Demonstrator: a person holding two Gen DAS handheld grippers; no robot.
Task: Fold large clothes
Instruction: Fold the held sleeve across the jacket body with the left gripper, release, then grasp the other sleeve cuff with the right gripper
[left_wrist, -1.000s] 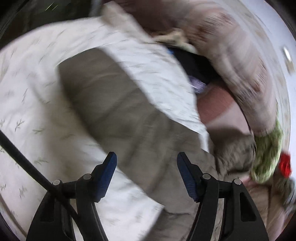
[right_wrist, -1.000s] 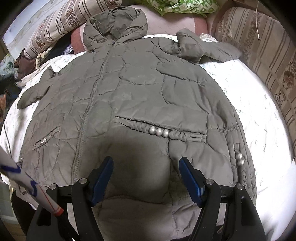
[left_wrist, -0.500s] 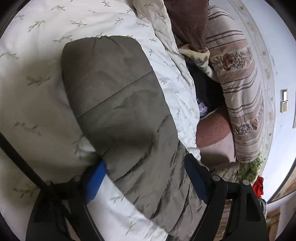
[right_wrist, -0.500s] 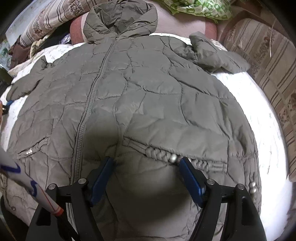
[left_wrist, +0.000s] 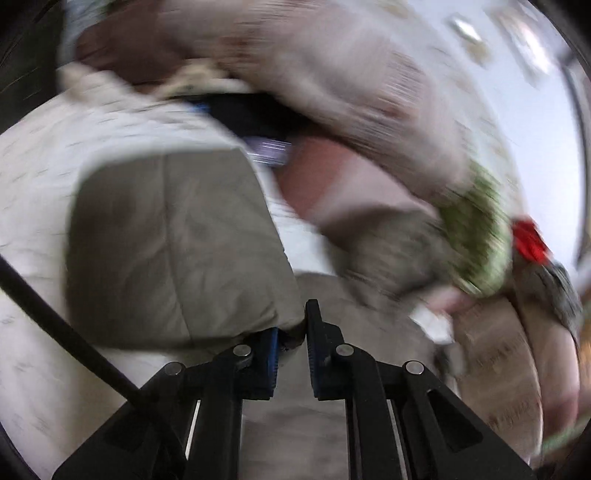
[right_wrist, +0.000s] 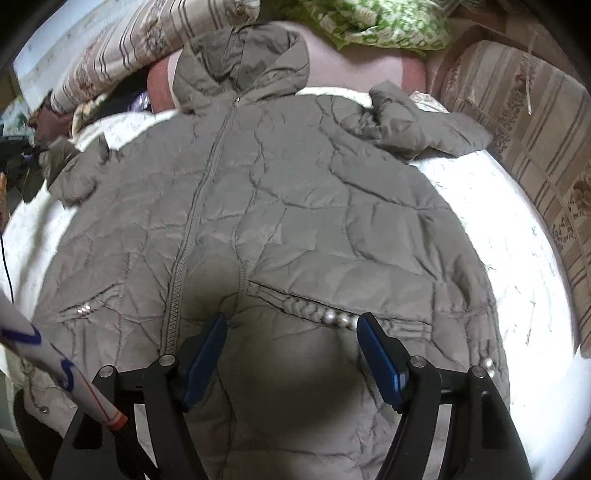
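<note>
A grey-green quilted hooded coat (right_wrist: 295, 206) lies front up and spread on a white bedsheet (right_wrist: 498, 229), zipper closed, hood at the far side. My left gripper (left_wrist: 291, 332) is shut on the coat's left sleeve (left_wrist: 173, 243), which is raised off the sheet; this view is blurred. That sleeve shows lifted at the coat's left side in the right wrist view (right_wrist: 74, 173). My right gripper (right_wrist: 291, 332) is open and empty, low over the coat's lower front near the pearl-trimmed pocket (right_wrist: 336, 317). The right sleeve (right_wrist: 424, 129) lies bent by the shoulder.
Striped pillows lie at the far left (right_wrist: 140, 40) and along the right side (right_wrist: 535, 147). A green patterned cloth (right_wrist: 376, 22) is bunched beyond the hood. A pile of dark clothes (right_wrist: 22, 147) sits at the left edge. A red object (left_wrist: 530, 243) lies beyond the green cloth.
My left gripper has closed on the left sleeve and lifted it, swinging toward the coat body. My right gripper has stayed open and shifted slightly over the lower front.
</note>
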